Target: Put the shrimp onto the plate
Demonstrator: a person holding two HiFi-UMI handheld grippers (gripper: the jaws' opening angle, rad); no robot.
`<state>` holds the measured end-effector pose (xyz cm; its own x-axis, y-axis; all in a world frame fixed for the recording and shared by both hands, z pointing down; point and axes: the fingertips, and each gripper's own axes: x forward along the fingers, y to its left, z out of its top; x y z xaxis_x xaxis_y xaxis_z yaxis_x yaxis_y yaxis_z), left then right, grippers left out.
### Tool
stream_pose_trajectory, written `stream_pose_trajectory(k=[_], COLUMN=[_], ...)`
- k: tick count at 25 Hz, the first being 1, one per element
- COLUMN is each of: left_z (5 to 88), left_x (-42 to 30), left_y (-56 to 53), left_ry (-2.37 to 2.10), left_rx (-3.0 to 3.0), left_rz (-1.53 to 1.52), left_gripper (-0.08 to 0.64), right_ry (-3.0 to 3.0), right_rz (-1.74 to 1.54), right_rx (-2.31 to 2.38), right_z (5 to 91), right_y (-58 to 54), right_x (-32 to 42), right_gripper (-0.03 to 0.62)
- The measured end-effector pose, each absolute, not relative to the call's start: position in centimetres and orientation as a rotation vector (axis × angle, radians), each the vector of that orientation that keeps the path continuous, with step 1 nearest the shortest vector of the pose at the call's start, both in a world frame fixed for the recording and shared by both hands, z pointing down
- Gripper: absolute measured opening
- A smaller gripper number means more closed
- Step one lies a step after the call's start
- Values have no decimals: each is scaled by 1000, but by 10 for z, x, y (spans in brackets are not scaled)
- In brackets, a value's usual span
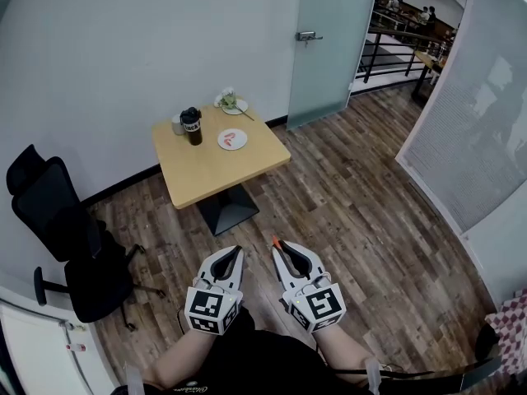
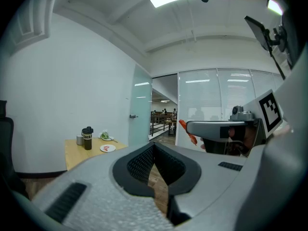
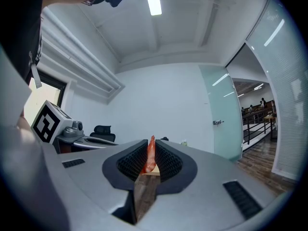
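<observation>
- Orange shrimp stands upright, pinched between the pads of the right claw; its tip pokes out past the jaw ends.
- The left claw has its jaws drawn together with nothing between them. It is held beside the right one at the person's front.
- Both claws are well apart from the wooden tabletop, with open plank floor between.
- The target white plate sits towards the far side of the tabletop. Small red pieces already lie on it, probably shrimp, though too small to confirm.
- Also on the tabletop: a black tumbler just beside the plate, and a second plate with greens at the back edge.
- Step in hand, by my judgement: carrying. The shrimp is gripped and the placing is not yet done.
- Next move calls for walking up to the tabletop, bringing the right claw low over a bare part of the plate, clear of the tumbler, then parting the jaws.
- The grip must hold firm during the approach, as the shrimp is slim and could slip.
</observation>
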<state>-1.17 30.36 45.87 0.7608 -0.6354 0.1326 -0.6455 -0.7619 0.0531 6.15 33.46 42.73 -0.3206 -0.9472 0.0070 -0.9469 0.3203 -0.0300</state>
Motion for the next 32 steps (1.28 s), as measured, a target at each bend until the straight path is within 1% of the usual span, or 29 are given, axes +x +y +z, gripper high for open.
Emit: stream_pose_trajectory(k=[8, 17, 23, 29, 32], left_z=[462, 457, 441, 439, 441], left_x=[-14, -20, -41, -75, -80], left_y=[261, 172, 105, 34, 9], left_ry=[-1068, -1032, -1023, -1032, -1017], left_rx=[2842, 2847, 2867, 2876, 2875], left_rz=[153, 121, 65, 36, 39], left_gripper=[0, 0, 0, -1, -2], right_ry=[2576, 2584, 2575, 2589, 2579], right_rz=[-66, -73, 5, 29, 39], right_rx=[-1822, -1860, -1883, -1882, -1907], right_z=[433, 428, 405, 406, 408], right_y=[293, 211, 142, 72, 53], right_x=[64, 53, 29, -4, -6], right_gripper=[49, 49, 49, 49, 49])
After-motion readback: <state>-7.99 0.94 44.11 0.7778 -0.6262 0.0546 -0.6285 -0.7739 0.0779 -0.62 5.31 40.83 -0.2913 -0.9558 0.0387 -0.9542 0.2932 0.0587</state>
